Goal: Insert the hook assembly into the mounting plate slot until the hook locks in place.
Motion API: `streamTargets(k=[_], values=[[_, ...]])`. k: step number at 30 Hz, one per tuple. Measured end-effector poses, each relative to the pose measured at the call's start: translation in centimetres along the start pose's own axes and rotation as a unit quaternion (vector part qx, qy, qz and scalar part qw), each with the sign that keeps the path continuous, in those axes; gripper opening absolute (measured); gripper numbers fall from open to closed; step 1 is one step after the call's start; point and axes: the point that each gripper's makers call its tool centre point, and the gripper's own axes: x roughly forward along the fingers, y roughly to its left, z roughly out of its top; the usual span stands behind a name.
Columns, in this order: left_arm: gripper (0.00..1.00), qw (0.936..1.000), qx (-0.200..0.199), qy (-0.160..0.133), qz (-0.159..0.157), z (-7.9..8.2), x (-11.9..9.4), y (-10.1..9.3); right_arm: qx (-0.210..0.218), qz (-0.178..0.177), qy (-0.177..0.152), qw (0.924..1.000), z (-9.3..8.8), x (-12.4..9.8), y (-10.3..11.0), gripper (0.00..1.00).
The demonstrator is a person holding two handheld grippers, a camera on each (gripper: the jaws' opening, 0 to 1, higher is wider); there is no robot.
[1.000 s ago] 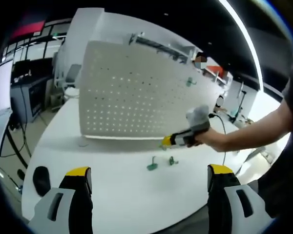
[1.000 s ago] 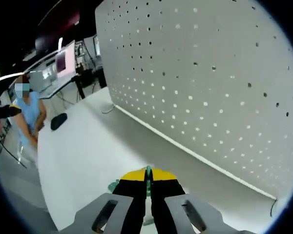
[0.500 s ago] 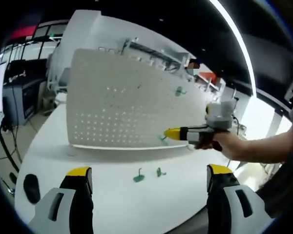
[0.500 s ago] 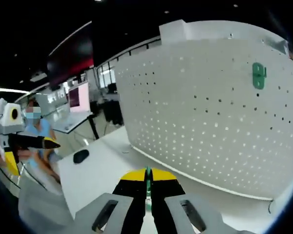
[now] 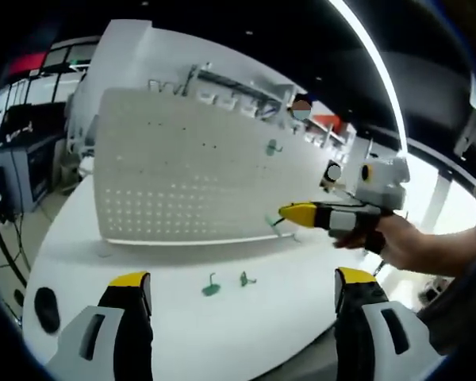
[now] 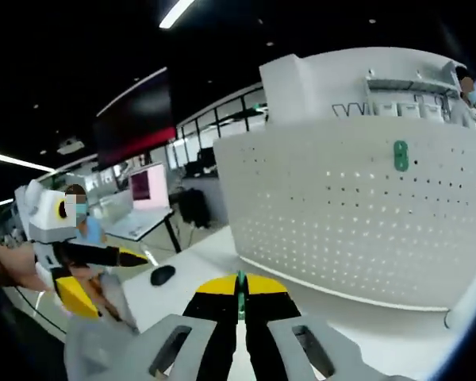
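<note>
The right gripper [image 6: 239, 295] has its jaws pressed together on a small green hook [image 6: 239, 287], whose thin edge shows between the yellow tips. In the left gripper view the same gripper [image 5: 289, 214] reaches in from the right, its nose near the lower edge of the white pegboard [image 5: 182, 171] ahead. The left gripper [image 5: 242, 290] hangs with its jaws spread wide, holding nothing. Two more green hooks [image 5: 226, 282] lie on the white table [image 5: 174, 317] just beyond those open jaws, and one green piece [image 6: 401, 155] is already mounted high on the board (up and right of the right gripper). The step in hand looks like carrying the hook to the board. Next it needs lining up with a hole and pushing in until it seats.
</note>
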Motion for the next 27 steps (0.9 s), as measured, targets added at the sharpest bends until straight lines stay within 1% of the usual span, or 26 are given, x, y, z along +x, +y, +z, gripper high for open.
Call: streamTargets(k=[3, 5, 7, 9, 11, 15, 18, 20, 25, 27], values=[[0.95, 1.0000, 0.004, 0.000, -0.002, 0.0, 0.1, -0.3, 0.010, 0.007, -0.011, 0.9999, 0.2, -0.7, 1.3, 0.00], [0.93, 0.9998, 0.020, 0.001, 0.001, 0.0, 0.1, -0.4, 0.015, 0.010, -0.018, 0.9997, 0.3, -1.1, 2.2, 0.00], [0.90, 0.9997, 0.023, 0.004, 0.000, -0.1, 0.2, -0.5, 0.021, 0.014, -0.024, 0.9994, 0.4, -1.4, 3.0, 0.00], [0.88, 0.9999, 0.009, 0.001, -0.007, -0.1, 0.2, -0.7, 0.028, 0.019, -0.028, 0.9990, 0.5, -1.6, 3.7, 0.00], [0.85, 0.9999, -0.002, -0.001, -0.012, -0.2, 0.3, -0.9, 0.025, 0.022, -0.032, 0.9989, 0.6, -1.8, 4.5, 0.00], [0.80, 0.9999, -0.003, -0.002, -0.016, -0.2, 0.2, -1.1, 0.028, 0.032, -0.039, 0.9983, 0.8, -1.8, 5.9, 0.00], [0.76, 0.9997, -0.011, -0.005, -0.023, -0.2, 0.1, -1.4, 0.024, 0.041, -0.045, 0.9978, 1.0, -1.9, 7.3, 0.00], [0.73, 0.9994, -0.019, -0.009, -0.028, -0.1, 0.0, -1.5, 0.028, 0.050, -0.049, 0.9972, 1.1, -1.8, 8.0, 0.00], [0.61, 0.9984, -0.034, -0.016, -0.042, 0.1, -0.2, -1.8, 0.026, 0.062, -0.057, 0.9961, 1.3, -1.8, 9.5, 0.00], [0.58, 0.9980, -0.039, -0.018, -0.047, 0.1, -0.3, -2.0, 0.028, 0.066, -0.058, 0.9957, 1.3, -1.8, 9.9, 0.00]])
